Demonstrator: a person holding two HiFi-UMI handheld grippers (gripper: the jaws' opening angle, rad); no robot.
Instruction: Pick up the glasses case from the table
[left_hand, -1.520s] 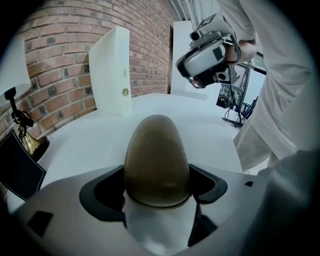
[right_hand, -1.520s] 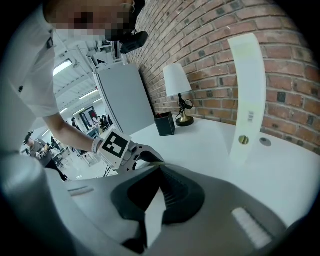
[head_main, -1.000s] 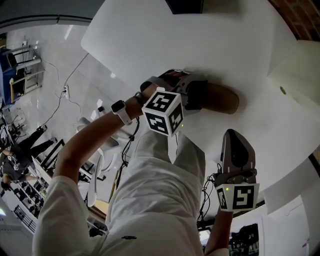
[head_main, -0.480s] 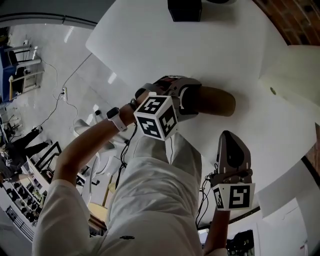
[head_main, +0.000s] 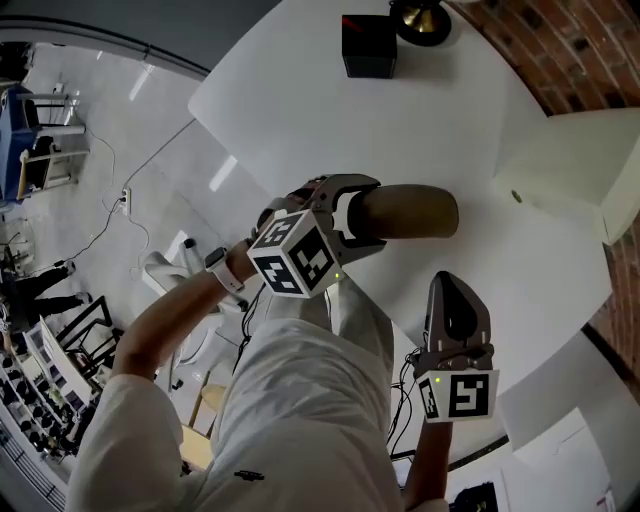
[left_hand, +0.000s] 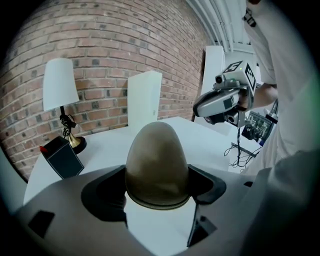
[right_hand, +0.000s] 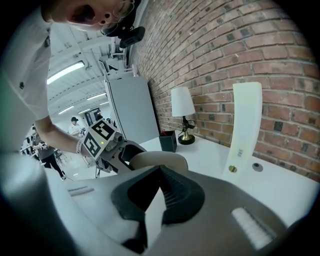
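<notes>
The brown oval glasses case (head_main: 410, 211) lies lengthwise over the white table (head_main: 300, 110), near its front edge. My left gripper (head_main: 362, 213) is shut on the case's near end, one jaw on each side. In the left gripper view the case (left_hand: 156, 160) fills the gap between the jaws of that gripper (left_hand: 157, 186), rounded end pointing away. Whether the case touches the tabletop I cannot tell. My right gripper (head_main: 456, 285) is shut on nothing, at the table edge to the right of the case; its own view shows the jaws meeting (right_hand: 160, 175).
A black box (head_main: 369, 45) and a brass lamp base (head_main: 421, 18) stand at the far side of the table. A pale upright panel (head_main: 575, 170) stands at the right. A brick wall runs behind the table. The person's legs are below the near edge.
The head view has tilted so the black box and lamp base come into sight. The left gripper keeps its hold on the case. The right gripper stays shut beside it.
</notes>
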